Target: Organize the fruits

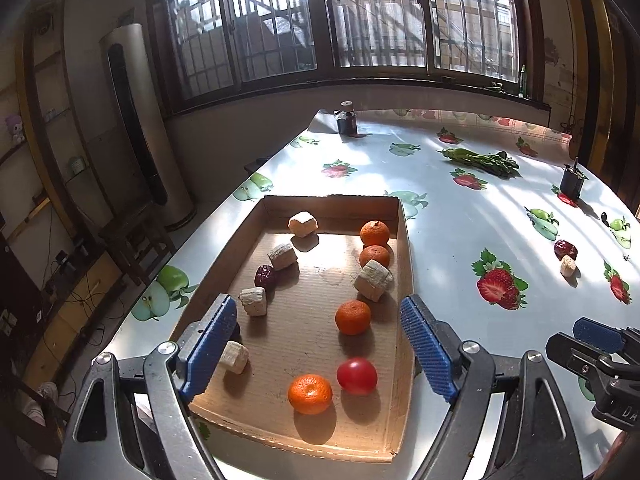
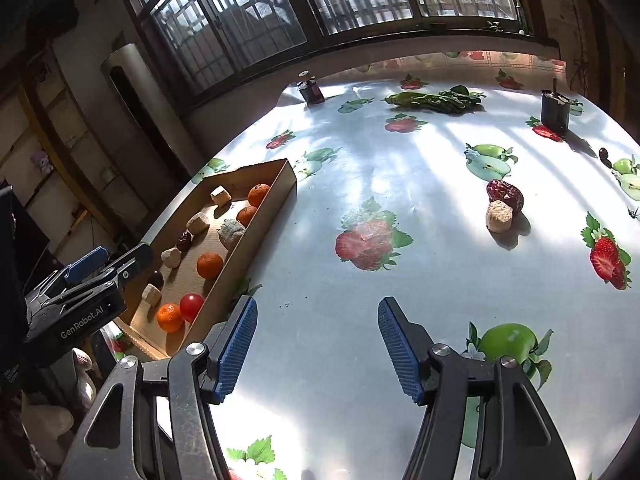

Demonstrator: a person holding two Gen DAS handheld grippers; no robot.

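Note:
A shallow cardboard tray point(image 1: 406, 248) point(image 2: 286, 184) sits on the table's left side. It holds several mandarins point(image 1: 353, 317), a red tomato point(image 1: 357, 375), a dark red date point(image 1: 265, 276) and several pale beige chunks point(image 1: 373, 280). My left gripper point(image 1: 320, 344) is open and empty, hovering over the tray's near end. My right gripper point(image 2: 318, 346) is open and empty above bare tablecloth right of the tray. A second red date point(image 2: 505, 193) and a beige chunk point(image 2: 499, 216) lie together on the table at the right, also in the left wrist view point(image 1: 565, 249).
The table point(image 2: 400, 272) has a glossy fruit-print cloth. Leafy greens point(image 2: 436, 100) lie at the far side. A dark jar point(image 2: 312, 90) stands at the far left corner, a dark cup point(image 2: 555, 110) at the far right. A small dark object point(image 2: 604, 155) lies near the right edge.

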